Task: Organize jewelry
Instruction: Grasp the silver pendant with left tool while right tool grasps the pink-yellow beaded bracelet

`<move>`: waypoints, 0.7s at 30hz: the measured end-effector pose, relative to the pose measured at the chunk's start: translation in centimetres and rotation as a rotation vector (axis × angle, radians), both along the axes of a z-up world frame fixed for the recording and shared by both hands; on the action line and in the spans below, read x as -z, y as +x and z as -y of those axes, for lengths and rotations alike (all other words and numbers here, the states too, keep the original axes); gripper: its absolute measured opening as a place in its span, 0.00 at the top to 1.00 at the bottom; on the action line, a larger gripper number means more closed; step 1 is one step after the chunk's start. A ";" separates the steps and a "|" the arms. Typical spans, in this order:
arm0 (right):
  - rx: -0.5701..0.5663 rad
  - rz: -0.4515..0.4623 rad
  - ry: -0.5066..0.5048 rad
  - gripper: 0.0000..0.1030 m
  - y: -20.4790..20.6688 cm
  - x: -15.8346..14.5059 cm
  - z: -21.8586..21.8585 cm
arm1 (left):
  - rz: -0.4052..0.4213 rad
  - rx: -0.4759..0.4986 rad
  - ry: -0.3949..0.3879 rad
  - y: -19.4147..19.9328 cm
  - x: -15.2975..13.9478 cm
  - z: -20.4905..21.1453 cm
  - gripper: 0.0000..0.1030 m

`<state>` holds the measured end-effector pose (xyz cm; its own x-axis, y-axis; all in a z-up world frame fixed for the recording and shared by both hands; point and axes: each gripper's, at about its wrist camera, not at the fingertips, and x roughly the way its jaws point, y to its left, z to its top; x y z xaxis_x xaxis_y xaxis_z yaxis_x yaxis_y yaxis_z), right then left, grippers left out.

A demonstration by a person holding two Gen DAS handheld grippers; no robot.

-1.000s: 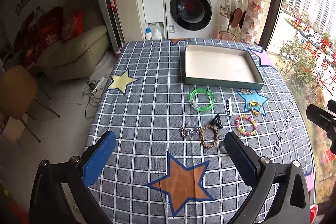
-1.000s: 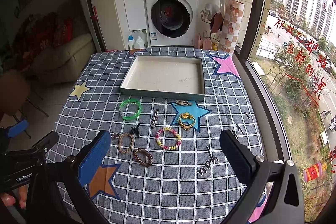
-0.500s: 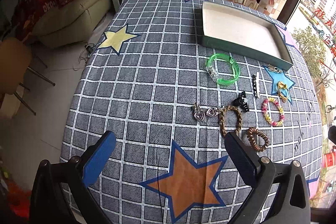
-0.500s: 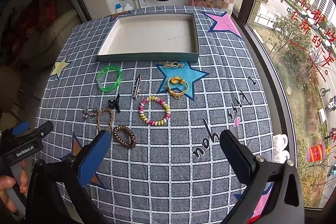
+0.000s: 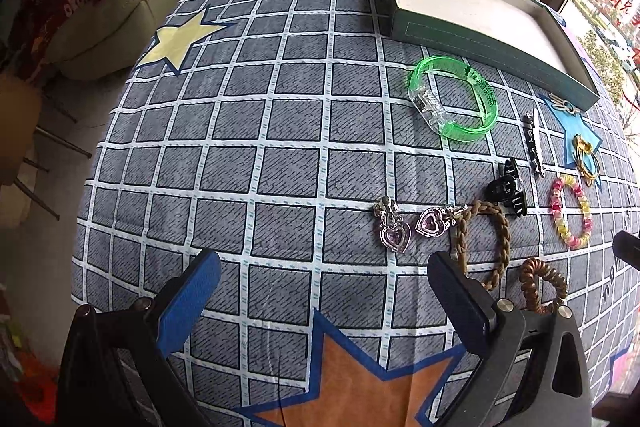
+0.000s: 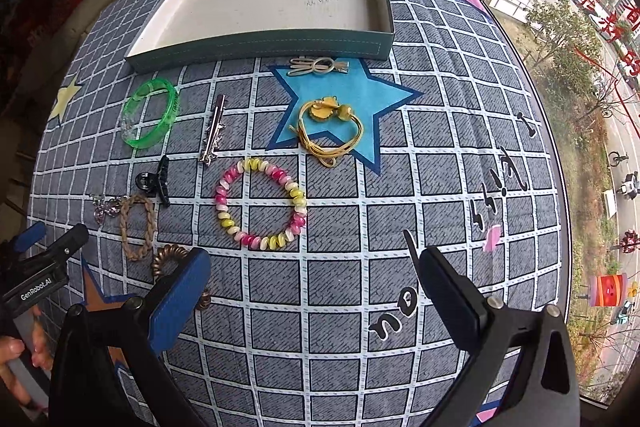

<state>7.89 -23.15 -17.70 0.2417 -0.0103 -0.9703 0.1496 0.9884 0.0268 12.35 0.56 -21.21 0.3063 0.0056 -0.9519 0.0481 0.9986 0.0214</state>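
- The shallow green-walled tray [image 6: 256,43] is sitting on the checked tablecloth [image 6: 400,187], far ahead of both grippers; its pale lining is holding no jewelry.
- All the jewelry is lying loose on the cloth between the tray and the grippers.
- The left gripper [image 5: 320,291] is hovering above the cloth with its jaws wide apart and gripping nothing.
- The two heart earrings [image 5: 412,227] are lying just ahead of the left gripper's right finger, with the braided brown band [image 5: 482,243] touching them and the brown spiral hair tie [image 5: 542,285] beside that finger.
- The translucent green bangle [image 5: 452,99] is lying flat further ahead, near the tray wall.
- The right gripper [image 6: 316,279] is hovering with its jaws wide apart and empty.
- The pink-and-yellow beaded bracelet [image 6: 262,203] is lying directly ahead of the right gripper, forming an open ring.
- The silver hair clip [image 6: 214,129] is lying ahead-left with its long axis running towards the tray.
- The black claw clip [image 6: 154,181] is lying left of the bracelet.
- The gold cord bracelet [image 6: 332,127] is resting on a blue star, ahead of the gripper.
- The pale metal clip [image 6: 318,66] is lying crosswise against the tray wall.
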 end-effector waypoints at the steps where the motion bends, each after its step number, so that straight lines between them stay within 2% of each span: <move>1: -0.002 -0.006 -0.001 0.00 0.4 0.5 0.0 | 0.001 0.003 0.002 0.1 0.3 0.1 0.00; 6: -0.007 -0.024 -0.001 0.01 1.7 2.4 0.1 | -0.003 0.016 0.004 0.8 1.7 0.3 0.00; 11: -0.005 -0.059 -0.002 0.13 2.5 3.8 -0.2 | -0.004 0.014 -0.003 1.6 2.2 0.4 0.00; 13: -0.004 -0.068 0.005 0.23 2.7 4.1 -0.2 | 0.001 0.018 -0.001 1.9 2.3 0.7 0.01; 15: -0.012 -0.071 -0.020 0.24 3.0 4.3 -0.4 | 0.013 0.029 -0.006 1.9 2.1 1.2 0.06; 18: -0.035 -0.065 -0.038 0.25 3.2 4.8 -0.6 | 0.026 0.056 -0.018 1.8 1.7 1.9 0.21; 20: -0.044 -0.064 -0.041 0.27 3.2 4.9 -0.9 | 0.031 0.079 -0.027 1.7 1.6 2.3 0.37; 21: -0.051 -0.065 -0.043 0.29 3.2 4.9 -1.0 | 0.032 0.092 -0.033 1.6 1.5 2.5 0.42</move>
